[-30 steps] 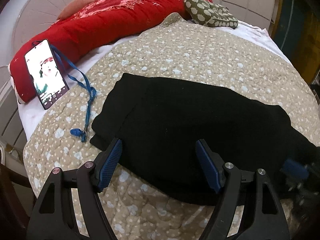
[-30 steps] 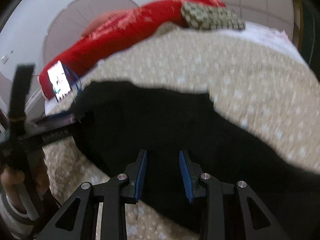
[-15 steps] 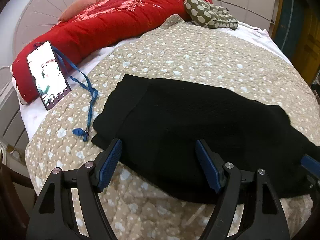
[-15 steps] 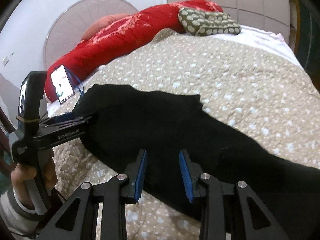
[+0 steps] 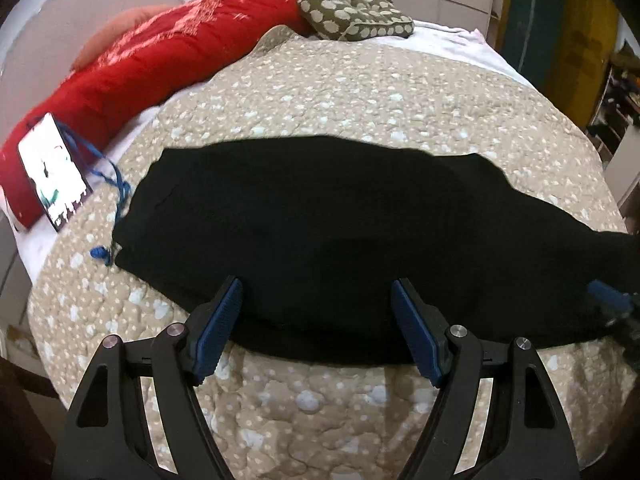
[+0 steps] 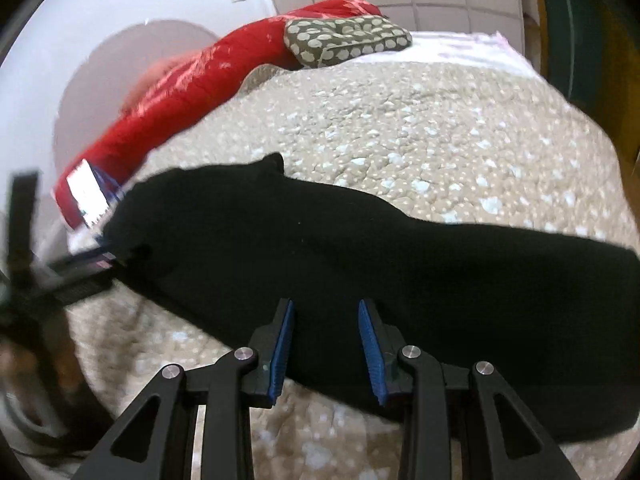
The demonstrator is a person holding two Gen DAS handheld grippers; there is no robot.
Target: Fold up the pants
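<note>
The black pants [image 5: 340, 232] lie flat across a beige dotted quilt [image 5: 360, 92], stretched left to right; they also show in the right wrist view [image 6: 360, 264]. My left gripper [image 5: 318, 312] is wide open and empty above the pants' near edge. My right gripper [image 6: 326, 328] is partly open and empty, over the near edge of the pants. The left gripper shows blurred at the left of the right wrist view [image 6: 60, 276], and a blue pad of the right gripper shows at the far right of the left wrist view [image 5: 608, 296].
A red bolster [image 5: 160, 60] and a spotted olive cushion [image 5: 352, 12] lie at the head of the bed. A phone [image 5: 52, 172] with a blue lanyard [image 5: 116, 200] leans at the left. The quilt's near edge [image 5: 320, 420] drops off below the grippers.
Both grippers have shifted right along the pants and moved closer. The pants lie smoother and more stretched out. Both jaws keep the same opening.
</note>
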